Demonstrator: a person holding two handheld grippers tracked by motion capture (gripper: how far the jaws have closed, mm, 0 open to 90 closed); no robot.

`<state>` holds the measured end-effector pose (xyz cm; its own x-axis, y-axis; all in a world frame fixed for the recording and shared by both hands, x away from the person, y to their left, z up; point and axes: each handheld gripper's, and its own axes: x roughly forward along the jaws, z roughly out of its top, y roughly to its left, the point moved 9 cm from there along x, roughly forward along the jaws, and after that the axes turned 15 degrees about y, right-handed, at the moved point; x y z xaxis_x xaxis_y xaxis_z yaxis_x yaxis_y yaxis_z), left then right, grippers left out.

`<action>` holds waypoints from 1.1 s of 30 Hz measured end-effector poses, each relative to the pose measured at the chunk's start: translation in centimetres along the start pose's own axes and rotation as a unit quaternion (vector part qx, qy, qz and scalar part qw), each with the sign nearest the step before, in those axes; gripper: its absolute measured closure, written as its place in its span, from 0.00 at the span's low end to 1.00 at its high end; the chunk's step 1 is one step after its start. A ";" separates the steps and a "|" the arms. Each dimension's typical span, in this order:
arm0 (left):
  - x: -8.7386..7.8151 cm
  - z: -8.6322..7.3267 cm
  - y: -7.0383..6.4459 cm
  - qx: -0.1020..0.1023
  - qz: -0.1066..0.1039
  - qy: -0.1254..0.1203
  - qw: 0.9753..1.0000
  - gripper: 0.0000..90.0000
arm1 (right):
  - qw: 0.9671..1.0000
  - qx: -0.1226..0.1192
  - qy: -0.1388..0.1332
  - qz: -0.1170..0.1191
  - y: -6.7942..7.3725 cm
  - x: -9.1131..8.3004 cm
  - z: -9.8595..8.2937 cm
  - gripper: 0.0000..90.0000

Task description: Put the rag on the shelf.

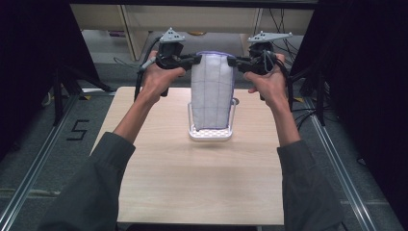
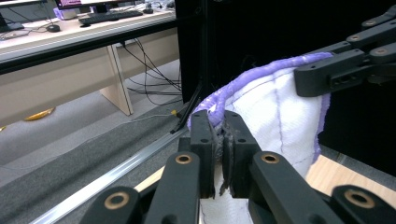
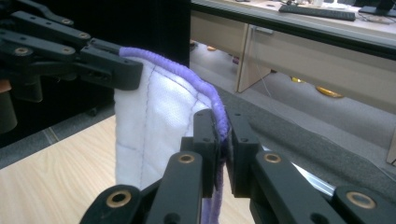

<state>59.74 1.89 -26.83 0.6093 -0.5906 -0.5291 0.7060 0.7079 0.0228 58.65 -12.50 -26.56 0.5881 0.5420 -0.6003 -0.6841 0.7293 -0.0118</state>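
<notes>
Held aloft between left tongs (image 1: 196, 59) at nine o'clock and right tongs (image 1: 232, 62) at three, both clamped on its purple-edged rim: white quilted cloth (image 1: 211, 91) above white rack (image 1: 210, 132) on worktop (image 1: 192, 183).

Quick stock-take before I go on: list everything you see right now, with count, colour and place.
Cloth: one, white quilted with purple edging, held up by its top corners above the rack, hanging down into it.
Rack: one, white, perforated base with upright sides, on the table's far middle.
Table: one, light wood, centre of the high view.
Keyboard: one, dark, on a background desk.
Left gripper: one, black, jaws clamped on the cloth's purple edge.
Right gripper: one, black, jaws clamped on the opposite edge.
Hands: two, left and right, grey sleeves.
</notes>
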 end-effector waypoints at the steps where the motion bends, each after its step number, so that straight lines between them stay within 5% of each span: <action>1: 0.3 0.0 0.2 -0.001 0.000 0.000 1.000 0.93 | 1.000 0.005 0.001 0.002 -0.3 0.3 0.0 0.94; 7: 2.2 -0.3 1.7 -0.024 0.002 -0.011 1.000 0.92 | 1.000 0.015 0.000 -0.011 -1.8 2.3 0.3 0.94; 15: 4.9 -1.6 3.0 -0.056 0.013 0.005 0.998 0.92 | 0.999 0.024 0.021 -0.028 -4.0 6.1 -0.5 0.93; 25: 7.4 -4.9 4.5 -0.094 0.012 0.038 0.995 0.92 | 0.997 0.037 0.063 -0.023 -4.1 9.3 -1.9 0.93; 33: 9.2 -7.4 4.6 -0.098 0.011 0.077 0.992 0.91 | 0.992 0.051 0.114 -0.028 -4.3 11.8 -4.0 0.92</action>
<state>65.93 2.56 -37.82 0.5498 -0.5189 -0.6546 0.6011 0.7899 -0.1213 66.79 -10.92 -36.73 0.5036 0.3989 -0.7664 -0.5993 0.8002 0.0227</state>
